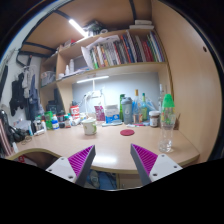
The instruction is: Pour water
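Gripper [114,163]: two fingers with magenta pads [80,158], spread wide apart, nothing between them. It is held above the near edge of the desk, clear of every object on it.

Desk [105,148]: light wood, curved front edge, running along the wall and round a corner to the left of the fingers.

Clear plastic bottle with green cap [167,112]: upright on the desk, beyond the right finger and a little to its right; contents cannot be read from this view. It stands untouched, well apart from the gripper.

Clear stemmed glass [166,143]: upright just in front of the bottle, near the desk's right end; whether it holds liquid cannot be told.

Red round coaster or lid [127,131]: flat on the desk, beyond the gap between the fingers.

Small pale cup or pot [90,127]: on the desk, beyond the left finger.

Row of bottles and containers [132,108]: along the back of the desk against the wall, mixed green, blue and red; individual kinds too small to tell.

Shelf of books [125,50]: on the wall above the desk, books upright and leaning, a second shelf above with stacked items.

Ceiling strip light [77,27]: lit, above the shelves.

Clutter at the left corner [30,120]: small items and dark hanging things, not identifiable.
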The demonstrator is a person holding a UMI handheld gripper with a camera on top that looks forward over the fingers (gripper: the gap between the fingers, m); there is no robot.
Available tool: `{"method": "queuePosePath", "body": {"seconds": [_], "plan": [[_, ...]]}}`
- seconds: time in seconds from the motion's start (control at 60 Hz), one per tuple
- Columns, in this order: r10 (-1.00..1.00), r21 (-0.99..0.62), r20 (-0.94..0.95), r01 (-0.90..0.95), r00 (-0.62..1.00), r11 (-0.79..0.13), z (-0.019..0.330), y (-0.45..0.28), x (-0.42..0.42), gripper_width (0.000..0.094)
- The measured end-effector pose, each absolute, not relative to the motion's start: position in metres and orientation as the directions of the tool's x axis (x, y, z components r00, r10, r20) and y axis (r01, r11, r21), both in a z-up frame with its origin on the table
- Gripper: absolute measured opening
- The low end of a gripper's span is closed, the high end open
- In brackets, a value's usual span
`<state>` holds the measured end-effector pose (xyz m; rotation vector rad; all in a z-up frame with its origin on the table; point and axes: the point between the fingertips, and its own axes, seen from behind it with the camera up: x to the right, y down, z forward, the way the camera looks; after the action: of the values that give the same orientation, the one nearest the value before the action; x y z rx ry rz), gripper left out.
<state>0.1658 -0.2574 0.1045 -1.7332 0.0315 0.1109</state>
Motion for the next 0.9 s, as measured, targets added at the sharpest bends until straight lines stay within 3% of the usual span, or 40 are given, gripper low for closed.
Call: {"method": "queuePosePath", "body": {"seconds": [0.35,0.5,0.8,0.867,0.9], "plan": [[-0.110,-0.995,0.018,0.007,0.994,-0.097,0.103,-0.239,0.269,0.0780],[-0.222,-0.997,-0.001,-0.019,0.975,-0.077,0.096,-0.207,0.343,0.0781],[-0.317,-0.997,0.024,0.001,0.948,-0.072,0.094,-0.129,0.404,0.0766],[-0.336,-0.996,0.041,0.011,0.941,-0.091,0.090,-0.119,0.413,0.0482],[-0.346,-0.996,0.039,0.008,0.937,-0.090,0.091,-0.117,0.416,0.0482]]}}
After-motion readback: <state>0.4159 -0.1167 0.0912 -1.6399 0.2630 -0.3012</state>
